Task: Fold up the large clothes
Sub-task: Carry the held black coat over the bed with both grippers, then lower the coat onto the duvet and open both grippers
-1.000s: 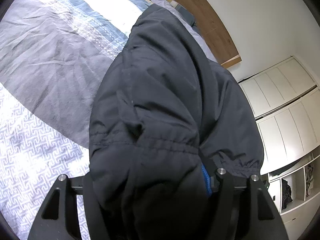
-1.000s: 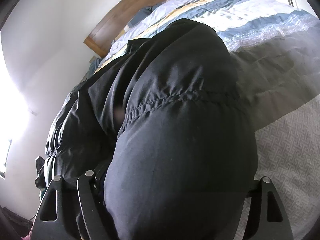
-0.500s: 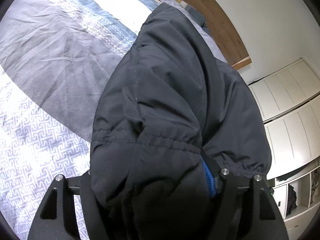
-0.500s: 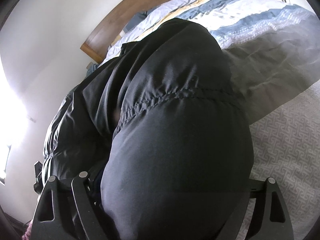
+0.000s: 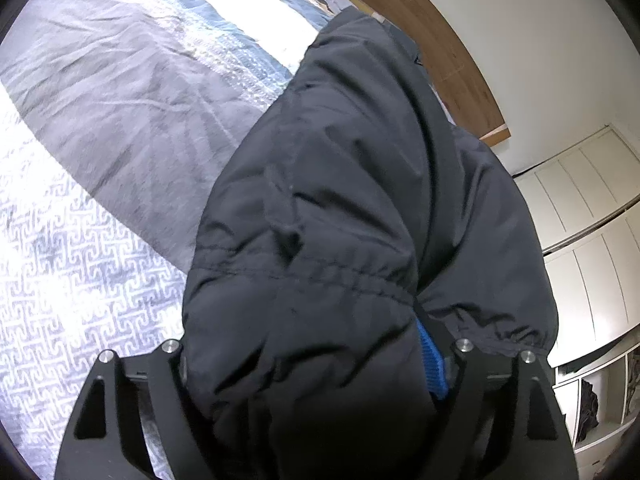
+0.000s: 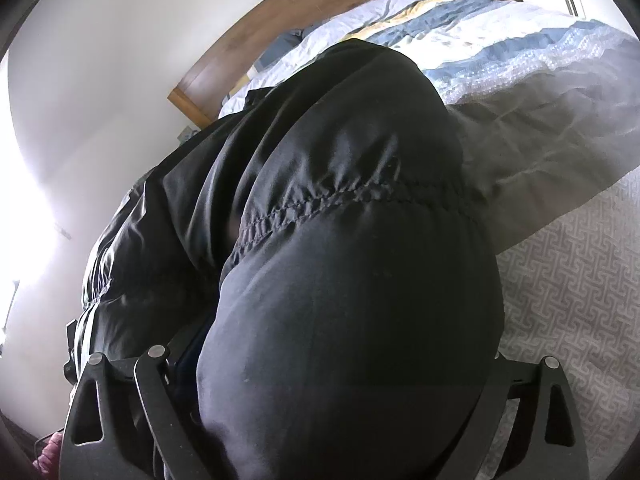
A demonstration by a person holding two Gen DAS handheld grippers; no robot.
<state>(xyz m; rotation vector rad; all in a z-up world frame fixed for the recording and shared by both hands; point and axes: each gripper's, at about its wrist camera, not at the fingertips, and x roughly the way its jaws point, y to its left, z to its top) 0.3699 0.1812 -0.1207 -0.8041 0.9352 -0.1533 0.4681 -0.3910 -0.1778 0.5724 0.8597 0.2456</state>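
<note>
Left wrist view: the left gripper is clamped on a bunched edge of the black jacket. A gathered seam and a strip of blue lining sit just ahead of the jaws. From the jaws the jacket runs forward and away toward the headboard, hanging over the bed. A white wardrobe stands at the right.

Right wrist view: the right gripper is likewise clenched on a thick fold of the jacket, whose puffed panel bulges between and over the jaws. The rest of the jacket trails off to the left and forward, above the bed and toward the headboard.

Both grippers hold the same near edge, so the jacket's long axis appears to run straight away from them. Neither hand is clearly nearer. The coming move probably lowers or carries this edge forward along that axis.
</note>
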